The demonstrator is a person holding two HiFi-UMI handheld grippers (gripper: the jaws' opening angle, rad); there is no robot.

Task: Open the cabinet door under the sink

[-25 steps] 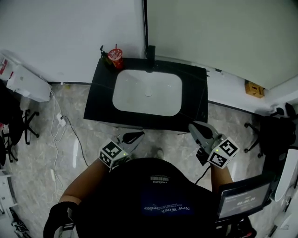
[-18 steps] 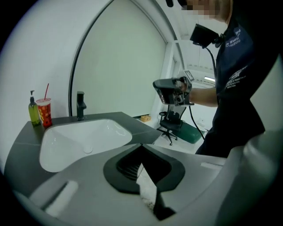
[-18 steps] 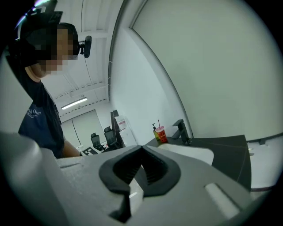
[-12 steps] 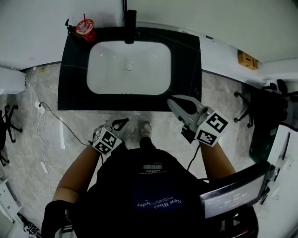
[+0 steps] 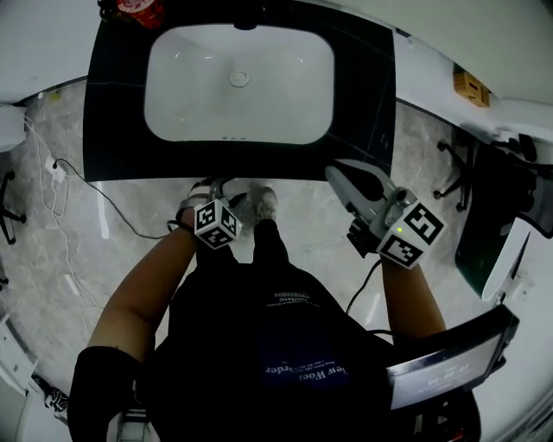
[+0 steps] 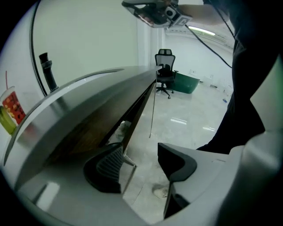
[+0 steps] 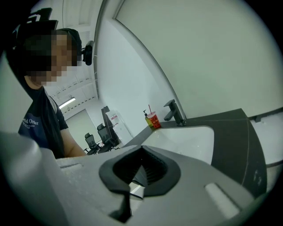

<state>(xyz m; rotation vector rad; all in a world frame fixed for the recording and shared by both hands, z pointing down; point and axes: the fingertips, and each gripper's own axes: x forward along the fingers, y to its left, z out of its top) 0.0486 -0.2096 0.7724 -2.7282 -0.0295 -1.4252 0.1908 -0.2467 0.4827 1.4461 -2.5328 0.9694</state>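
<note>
The white sink sits in a black countertop. Its overhang hides the cabinet door in the head view. In the left gripper view the brown wooden cabinet front runs under the countertop, with a dark door edge just beyond the jaws. My left gripper points down below the counter's front edge. Its jaws are opening and only floor shows between them. The left pad lies close to the cabinet front. My right gripper is shut and empty, level with the counter's front right edge.
A red cup and a black faucet stand at the back of the counter. A shoe is on the marble floor beside the left gripper. A cable trails at the left. An office chair stands far off.
The left gripper has dropped from waist height to below the counter's front edge, and its jaws went from shut to open. The right gripper sank a little. The head camera moved closer over the sink.
</note>
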